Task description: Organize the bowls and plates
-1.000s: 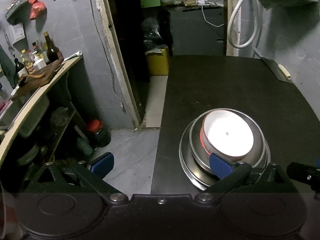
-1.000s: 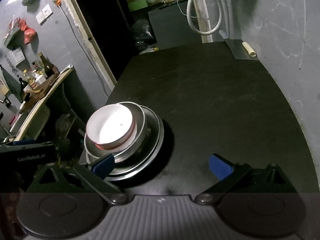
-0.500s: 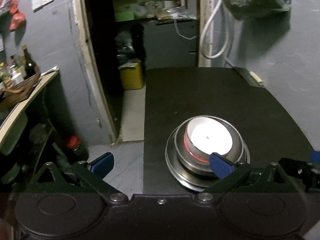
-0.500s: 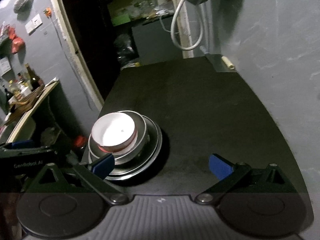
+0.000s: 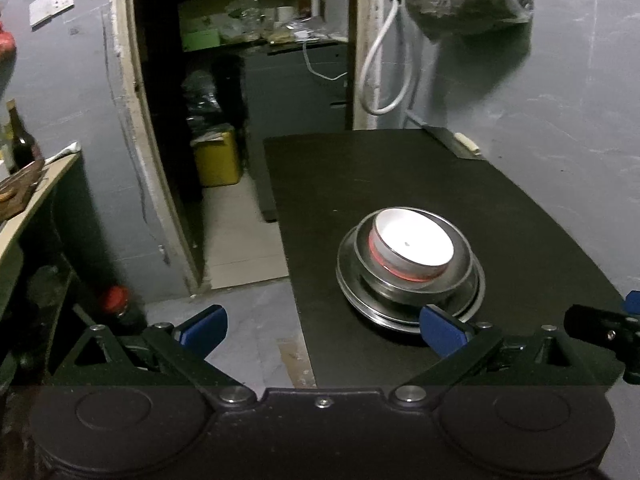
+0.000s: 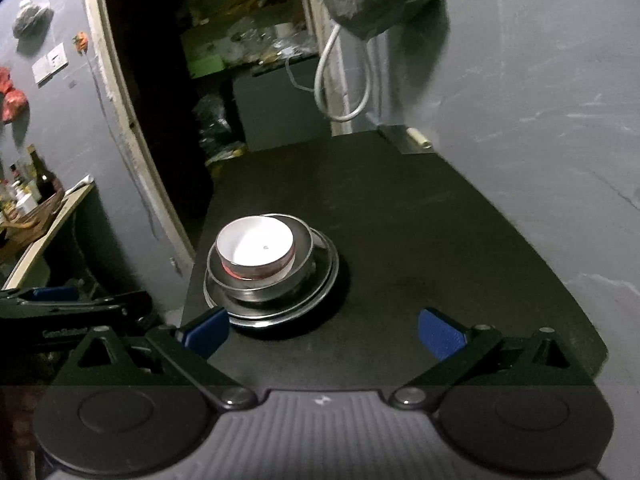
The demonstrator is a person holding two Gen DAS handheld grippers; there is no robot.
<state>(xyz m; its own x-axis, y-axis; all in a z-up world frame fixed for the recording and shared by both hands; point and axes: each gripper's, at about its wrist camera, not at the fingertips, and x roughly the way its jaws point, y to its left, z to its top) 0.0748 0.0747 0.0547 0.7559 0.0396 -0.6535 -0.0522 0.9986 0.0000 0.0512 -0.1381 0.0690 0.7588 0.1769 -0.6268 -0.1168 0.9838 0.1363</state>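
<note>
White bowl (image 5: 412, 246) nested in steel bowl (image 6: 260, 280) on plate (image 5: 408, 312) near counter (image 6: 400, 220) left edge, ahead-right of left tongs (image 5: 322, 326), ahead-left of right tongs (image 6: 322, 328); both wide open, empty, about equally near.

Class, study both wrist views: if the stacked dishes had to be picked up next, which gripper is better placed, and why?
Probably the left gripper: its right fingertip sits at the stack rim. The right gripper is open over bare table, stack off to its left.
</note>
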